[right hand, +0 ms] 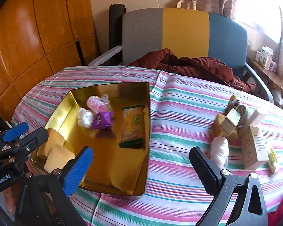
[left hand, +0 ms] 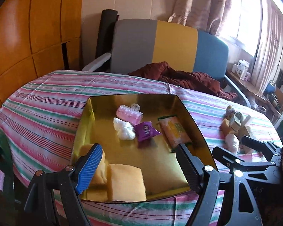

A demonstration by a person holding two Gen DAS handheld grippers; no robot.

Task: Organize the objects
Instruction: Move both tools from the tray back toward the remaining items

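Observation:
A gold tin tray (right hand: 111,180) lies on the striped cloth. It holds a pink hair roller (right hand: 98,103), a white plastic wad (right hand: 84,119), a purple packet (right hand: 101,120), an orange snack packet (right hand: 133,126) and two yellow sponges (right hand: 55,154). My left gripper (left hand: 139,162) hangs open over the tray's near end, above a sponge (left hand: 126,180), with nothing between its fingers. My right gripper (right hand: 141,169) stands wide open and empty over the tray's near right corner. To the right on the cloth lie another white wad (right hand: 219,150), small boxes (right hand: 254,146) and a yellow block (right hand: 219,124).
A grey, yellow and blue chair (right hand: 179,33) with a dark red cloth (right hand: 188,64) stands behind the table. Wooden panels (right hand: 28,37) fill the left. A side shelf with boxes (right hand: 266,58) sits by the curtained window. Bare striped cloth (right hand: 179,113) lies between tray and pile.

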